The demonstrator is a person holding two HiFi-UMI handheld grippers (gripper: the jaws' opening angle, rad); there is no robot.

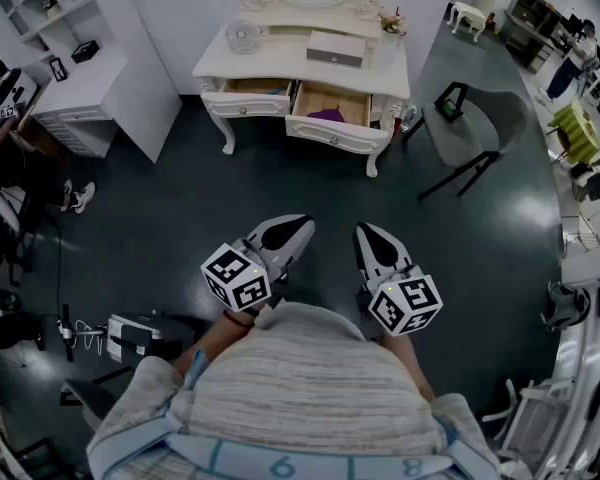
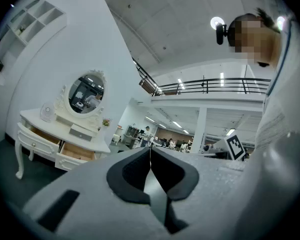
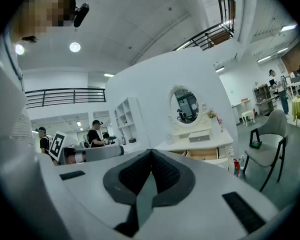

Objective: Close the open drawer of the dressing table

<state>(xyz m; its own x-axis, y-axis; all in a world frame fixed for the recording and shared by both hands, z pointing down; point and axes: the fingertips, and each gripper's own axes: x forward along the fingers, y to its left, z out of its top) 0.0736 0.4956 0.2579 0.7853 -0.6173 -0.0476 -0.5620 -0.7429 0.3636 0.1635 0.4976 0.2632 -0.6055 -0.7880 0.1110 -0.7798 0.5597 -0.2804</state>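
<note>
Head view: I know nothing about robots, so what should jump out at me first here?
The ornate white dressing table at the top centre draws the eye, its left drawer a little open and its right drawer further out with something purple inside. Lower down, the left gripper and right gripper sit side by side, each shut and empty, separated from the table by dark floor.

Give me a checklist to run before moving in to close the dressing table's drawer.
1. Target found: ok. The right drawer stands far out of the dressing table; the left drawer is out slightly too.
2. The purple item in the right drawer lies below the rim: cannot tell.
3. Jaws of the left gripper shut, nothing held: ok.
4. Jaws of the right gripper shut, nothing held: ok.
5. Drawer within reach: not ok, bare floor lies between.
6. Path free: ok, the chair stands aside.
</note>
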